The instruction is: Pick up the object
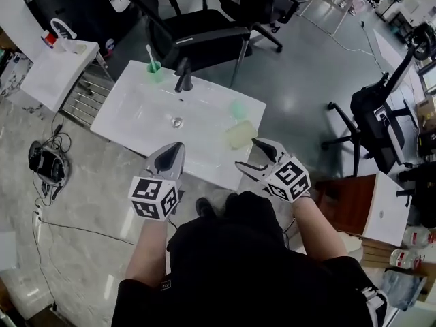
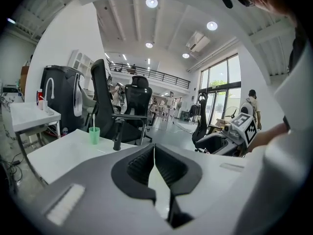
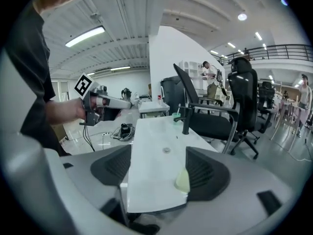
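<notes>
A pale yellow-green block (image 1: 240, 135) lies on the right part of the white sink top (image 1: 136, 118); a small translucent green item (image 1: 238, 109) sits just behind it. My right gripper (image 1: 247, 153) is open at the sink's front edge, just short of the block. In the right gripper view the block (image 3: 183, 180) lies against the inside of the right jaw of that gripper (image 3: 159, 165). My left gripper (image 1: 177, 147) is shut and empty over the front edge, left of the block. In the left gripper view its jaws (image 2: 154, 151) stand closed.
A black faucet (image 1: 182, 75) and a green cup with a toothbrush (image 1: 154, 70) stand at the sink's back edge. Black office chairs (image 1: 197, 26) are behind the sink. A white side table (image 1: 58, 70) stands left, cables (image 1: 48, 162) lie on the floor, and a wooden cabinet (image 1: 354, 199) is right.
</notes>
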Tool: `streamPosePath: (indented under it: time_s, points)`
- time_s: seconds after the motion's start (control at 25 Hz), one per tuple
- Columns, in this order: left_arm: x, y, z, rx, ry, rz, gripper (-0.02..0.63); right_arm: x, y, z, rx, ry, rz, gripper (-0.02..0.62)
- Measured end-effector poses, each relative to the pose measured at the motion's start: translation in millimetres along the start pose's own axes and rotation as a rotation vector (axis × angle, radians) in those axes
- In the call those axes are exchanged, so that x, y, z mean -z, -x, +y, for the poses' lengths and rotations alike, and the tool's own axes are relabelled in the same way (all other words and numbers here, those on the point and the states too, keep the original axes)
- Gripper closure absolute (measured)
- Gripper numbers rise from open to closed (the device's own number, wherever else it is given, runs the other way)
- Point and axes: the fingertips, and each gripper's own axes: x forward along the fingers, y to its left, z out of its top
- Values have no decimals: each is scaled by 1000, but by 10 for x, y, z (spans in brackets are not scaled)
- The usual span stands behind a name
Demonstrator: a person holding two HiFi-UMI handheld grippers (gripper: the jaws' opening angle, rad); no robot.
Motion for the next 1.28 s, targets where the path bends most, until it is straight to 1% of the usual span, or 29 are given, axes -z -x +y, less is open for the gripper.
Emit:
streamPosePath:
  time_s: [0.16,0.28,0.44,0.76,1.08,1.28]
  points:
    - [13,18,126,6,12,-3,592,134,-227,-14,-14,34,88,276]
    - [17,-34,180,12,6,0,592,224,-375,-67,-21,62,132,276]
    - [63,-157,212,9,22,5,592,383,-536,-195,-38,97,191,276]
    - [90,-415,253,-12,46,31,592,795,-762,-342,-160,201,338,276]
    - [181,-587,237,-15,62,64,592,1187,-926,-575,-209,313,470,276]
    - [232,-633,212,-17,75,77,592,1404,-955,-607,-261,388,545,276]
